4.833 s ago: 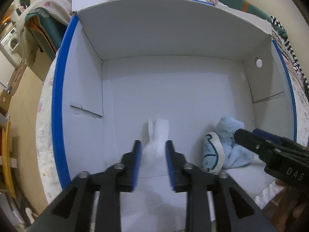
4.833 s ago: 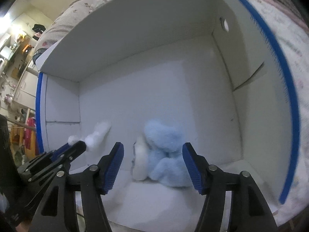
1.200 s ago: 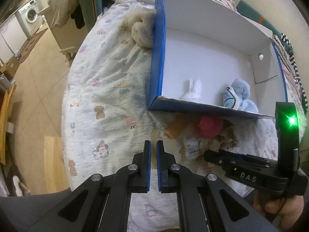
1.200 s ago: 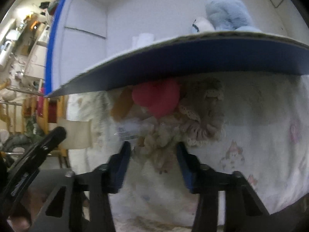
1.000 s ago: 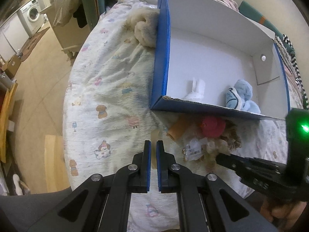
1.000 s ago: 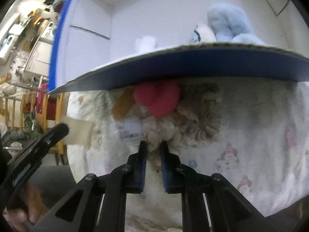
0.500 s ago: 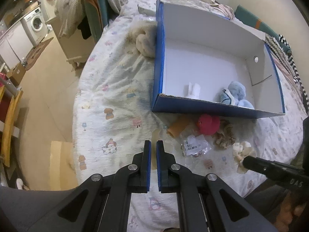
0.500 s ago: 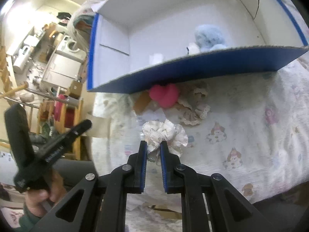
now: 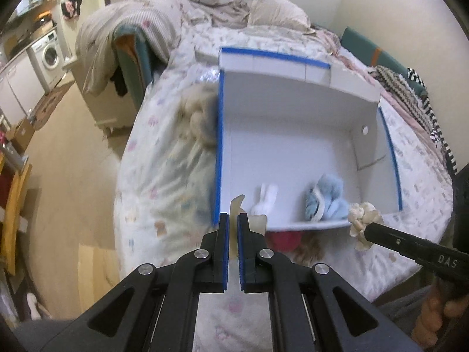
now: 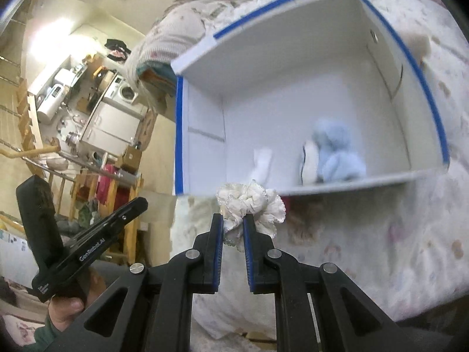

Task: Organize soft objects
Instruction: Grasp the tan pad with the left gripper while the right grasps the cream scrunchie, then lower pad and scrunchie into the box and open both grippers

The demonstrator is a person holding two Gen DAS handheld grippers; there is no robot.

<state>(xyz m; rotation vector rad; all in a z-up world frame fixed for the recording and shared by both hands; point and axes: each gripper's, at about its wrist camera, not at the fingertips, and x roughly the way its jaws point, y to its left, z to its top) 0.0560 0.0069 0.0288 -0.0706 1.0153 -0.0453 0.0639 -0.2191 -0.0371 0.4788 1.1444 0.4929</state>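
Note:
A white box with blue edges (image 9: 218,158) (image 10: 179,135) lies open on the bed. Inside it sit a small white bunny (image 9: 265,198) (image 10: 262,164) and a light blue plush (image 9: 324,196) (image 10: 337,152). My left gripper (image 9: 233,220) is shut on a thin cream-coloured soft piece (image 9: 236,205), held in front of the box's near left corner. My right gripper (image 10: 233,223) is shut on a white lace scrunchie (image 10: 253,202) (image 9: 362,214), held in front of the box's near wall. A pink soft item (image 9: 283,239) and a beige scrunchie (image 9: 310,248) lie on the bedsheet below the box.
A beige fluffy plush (image 9: 198,117) lies against the box's left outer wall. Pillows and crumpled bedding (image 9: 263,14) lie beyond the box. The bed edge drops to the floor on the left, where a washing machine (image 9: 49,54) stands. A peach item (image 10: 416,42) lies right of the box.
Both grippers have risen and moved toward the box. The left gripper, shut and empty before, now holds a cream piece. The right gripper has lifted the white scrunchie off the sheet.

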